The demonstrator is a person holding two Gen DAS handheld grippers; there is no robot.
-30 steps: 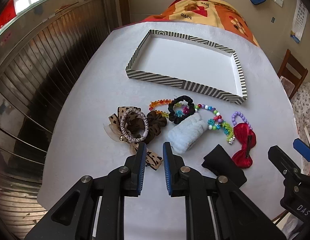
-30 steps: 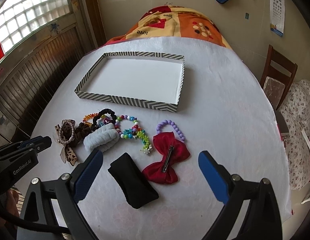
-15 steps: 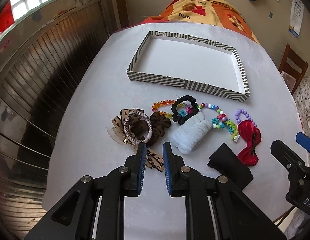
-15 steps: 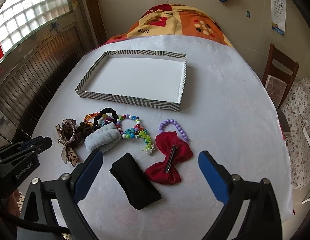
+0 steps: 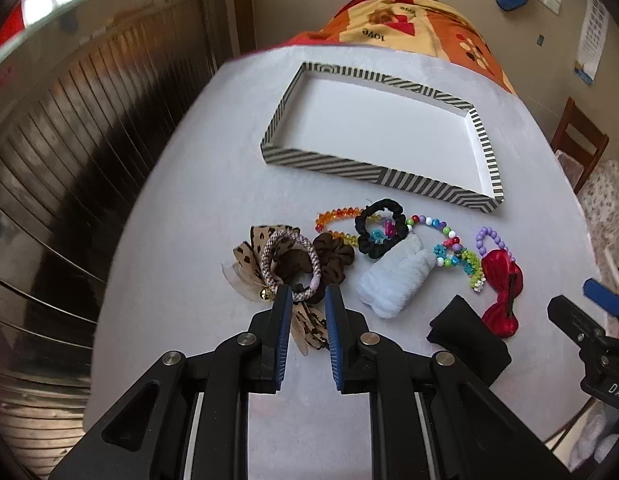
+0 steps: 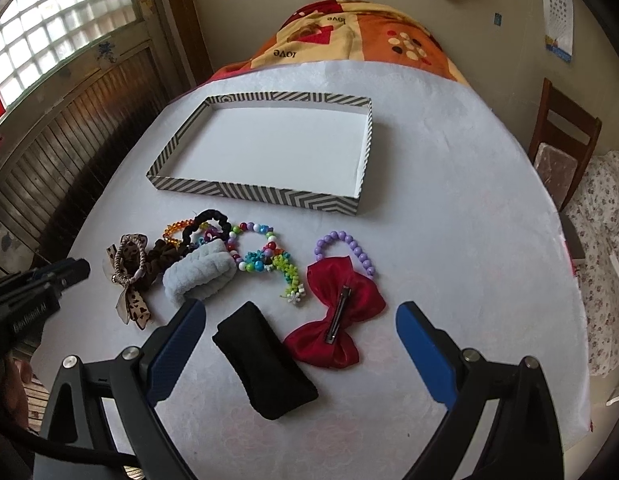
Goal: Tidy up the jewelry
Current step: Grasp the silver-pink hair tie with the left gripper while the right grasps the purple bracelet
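I read "love" printed upside down on the orange patterned blanket (image 6: pixel 361 36) at the far end of the table (image 6: pixel 449 200). "GenRobot.AI" shows on the body of my left gripper (image 5: pixel 306 300), and "DAS" on the edge of my right gripper (image 6: pixel 299 312) as seen from the left wrist view. A wall chart (image 6: pixel 557 12) hangs far right, its text too small to read.

My left gripper's jaws stand a narrow gap apart with nothing clamped; they hover above the leopard-print bow (image 5: pixel 253 260) and the pink braided hair tie (image 5: pixel 287 264) lying on it. My right gripper's jaws are wide apart, empty, above the black pouch (image 6: pixel 265 360) and the red bow clip (image 6: pixel 337 316).

The jewelry lies in a row on the near side of the striped tray (image 6: pixel 265 196): brown scrunchie (image 5: pixel 333 258), black scrunchie (image 5: pixel 379 228), orange bead bracelet (image 5: pixel 333 216), pale blue fluffy band (image 6: pixel 199 276), multicolour bead bracelet (image 6: pixel 265 260), purple bead bracelet (image 6: pixel 349 244). A wooden chair (image 6: pixel 561 136) stands at the right.
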